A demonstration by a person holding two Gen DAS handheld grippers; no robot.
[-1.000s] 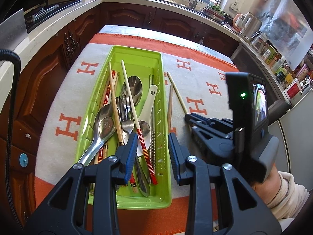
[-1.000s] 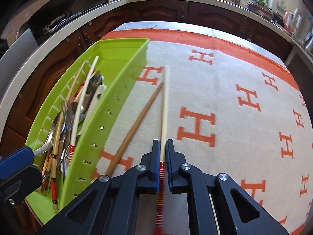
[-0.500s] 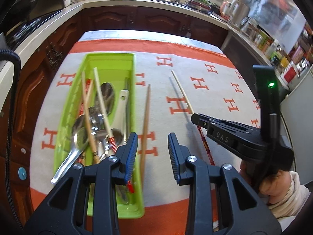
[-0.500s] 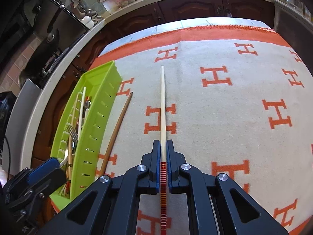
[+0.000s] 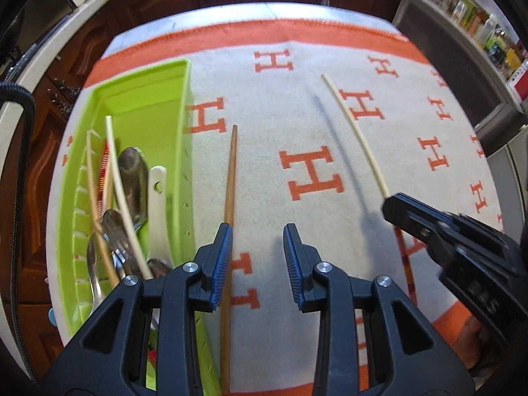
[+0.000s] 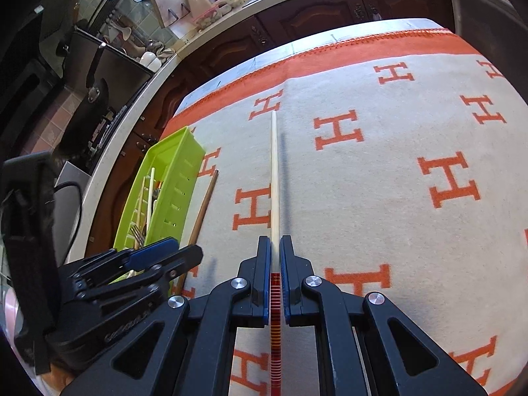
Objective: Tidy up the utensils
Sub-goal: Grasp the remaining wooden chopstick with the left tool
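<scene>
most of the utensils already lay in the green tray (image 5: 138,105): spoons, forks, chopsticks. two chopsticks were left out. the right gripper (image 6: 275,275) was clamped on the pale chopstick (image 6: 274,178), held above the blanket (image 5: 297,99). the left gripper (image 5: 257,264) stood open over the brown chopstick (image 5: 230,178), lying just beside the tray, not yet gripped.

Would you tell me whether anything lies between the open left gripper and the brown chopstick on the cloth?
Nothing visible does: the left gripper hangs open over the brown chopstick, which lies bare beside the green tray.
</scene>
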